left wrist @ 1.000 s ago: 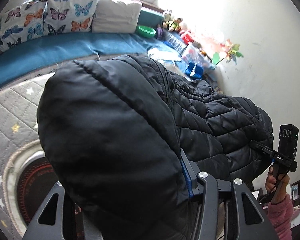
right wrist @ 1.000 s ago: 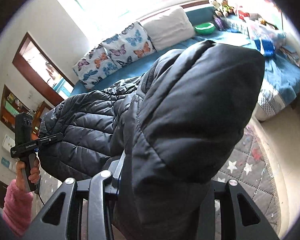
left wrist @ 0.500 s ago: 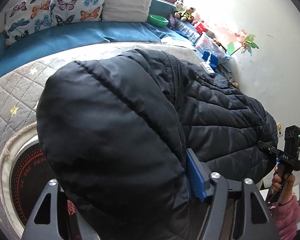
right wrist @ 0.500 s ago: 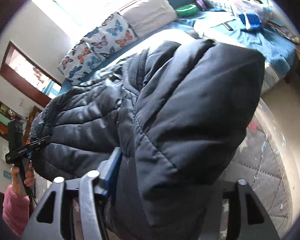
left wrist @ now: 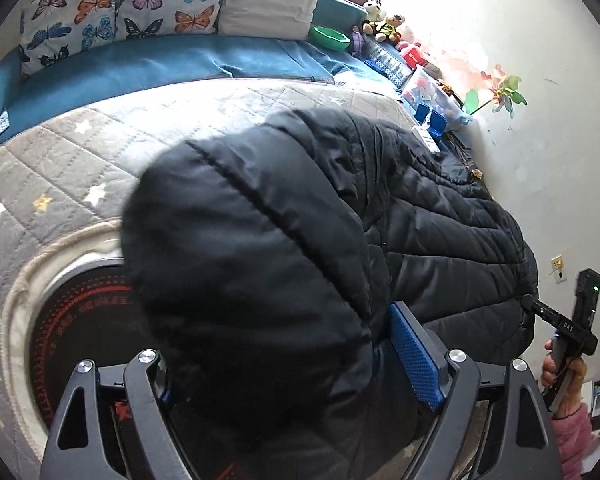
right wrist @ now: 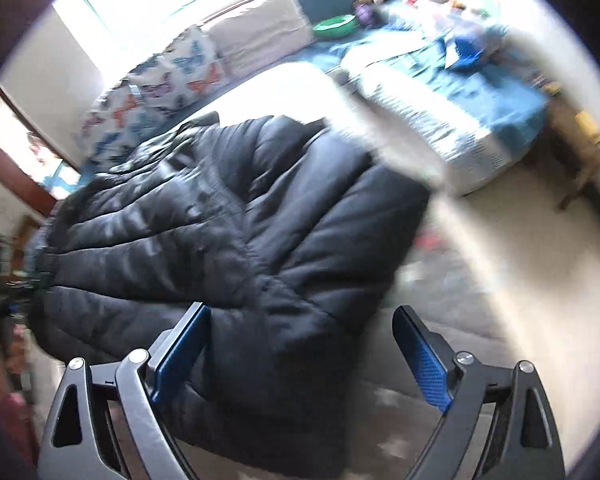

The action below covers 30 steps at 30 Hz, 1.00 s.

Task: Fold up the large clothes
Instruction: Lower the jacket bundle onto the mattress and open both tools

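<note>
A black puffer jacket [left wrist: 260, 248] fills the left wrist view, its bulk bunched between the jaws of my left gripper [left wrist: 284, 360]. Those jaws are opening; the right blue pad [left wrist: 416, 356] shows bare beside the cloth, and the left fingertip is hidden under it. In the right wrist view the jacket [right wrist: 228, 224] lies slumped to the left. My right gripper [right wrist: 300, 344] is also opening, jaws wide, a jacket corner between them and the right pad [right wrist: 420, 360] standing clear of it. A hand in a pink sleeve holds the right gripper [left wrist: 560, 320] at the jacket's far edge.
A grey quilted mat with stars [left wrist: 80, 152] lies under the jacket, with a round black-and-red disc [left wrist: 80, 320] at the left. Behind stand a blue bench [left wrist: 140, 68] with butterfly cushions [left wrist: 100, 12], a green bowl [left wrist: 330, 36] and toys. A white wall [left wrist: 540, 160] closes the right side.
Both pairs of jaws have spread wide. The jacket has sunk lower onto the mat and slipped off the right gripper's right pad. Both views now show more mat.
</note>
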### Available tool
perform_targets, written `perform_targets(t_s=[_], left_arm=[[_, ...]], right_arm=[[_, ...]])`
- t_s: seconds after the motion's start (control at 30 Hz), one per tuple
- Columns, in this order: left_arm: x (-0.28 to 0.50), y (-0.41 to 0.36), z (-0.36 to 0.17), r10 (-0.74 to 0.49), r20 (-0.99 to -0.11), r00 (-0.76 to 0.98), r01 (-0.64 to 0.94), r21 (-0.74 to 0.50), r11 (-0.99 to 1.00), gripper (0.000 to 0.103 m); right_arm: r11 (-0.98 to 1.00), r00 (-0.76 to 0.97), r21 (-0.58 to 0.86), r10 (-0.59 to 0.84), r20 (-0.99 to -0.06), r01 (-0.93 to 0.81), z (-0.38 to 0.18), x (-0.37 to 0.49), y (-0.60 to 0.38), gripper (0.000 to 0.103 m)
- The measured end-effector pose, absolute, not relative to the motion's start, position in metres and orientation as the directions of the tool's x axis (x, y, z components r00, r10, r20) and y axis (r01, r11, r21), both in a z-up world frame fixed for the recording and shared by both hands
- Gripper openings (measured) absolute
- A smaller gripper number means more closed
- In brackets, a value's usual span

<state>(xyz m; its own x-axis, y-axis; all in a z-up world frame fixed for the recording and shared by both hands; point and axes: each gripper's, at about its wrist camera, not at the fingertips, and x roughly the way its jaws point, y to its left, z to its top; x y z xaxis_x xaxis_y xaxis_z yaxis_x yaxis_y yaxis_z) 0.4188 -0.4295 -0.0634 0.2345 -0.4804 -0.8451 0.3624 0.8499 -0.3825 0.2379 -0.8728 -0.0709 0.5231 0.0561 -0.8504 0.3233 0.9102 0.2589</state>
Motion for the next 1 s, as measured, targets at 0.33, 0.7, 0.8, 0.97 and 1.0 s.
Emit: perform_targets(t_s=[0.33,0.7,0.8,0.97,1.0], left_arm=[[0.403,-0.402,-0.008,-0.429,-0.826,0.364,0.378,-0.290,0.879,0.092],[0.399,-0.451,0.030,-0.475,-0.777,0.414,0.530,-0.218,0.819,0.075],[0.410,-0.472,0.017,-0.480,-0.784,0.394,0.544,-0.223,0.809,0.069],[0.436,-0.489,-0.022,-0.437,-0.824,0.360,0.500,-0.225,0.836,0.060],[0.439,-0.490,-0.028,-0.430,-0.830,0.354,0.493,-0.225,0.840,0.060]], right_arm=[[0.953,0.647,0.150,-0.058,-0.760,0.262,-0.011,0.229,-0.837,0.099],[0.985,0.635,0.049,-0.069,-0.769,0.166,-0.036,0.300,-0.790,0.099],[0.983,0.601,0.049,-0.067,-0.797,0.175,-0.054,0.319,-0.790,0.099],[0.984,0.581,0.010,-0.097,-0.808,0.178,-0.071,0.322,-0.789,0.100],[0.985,0.580,0.004,-0.099,-0.809,0.174,-0.072,0.322,-0.789,0.100]])
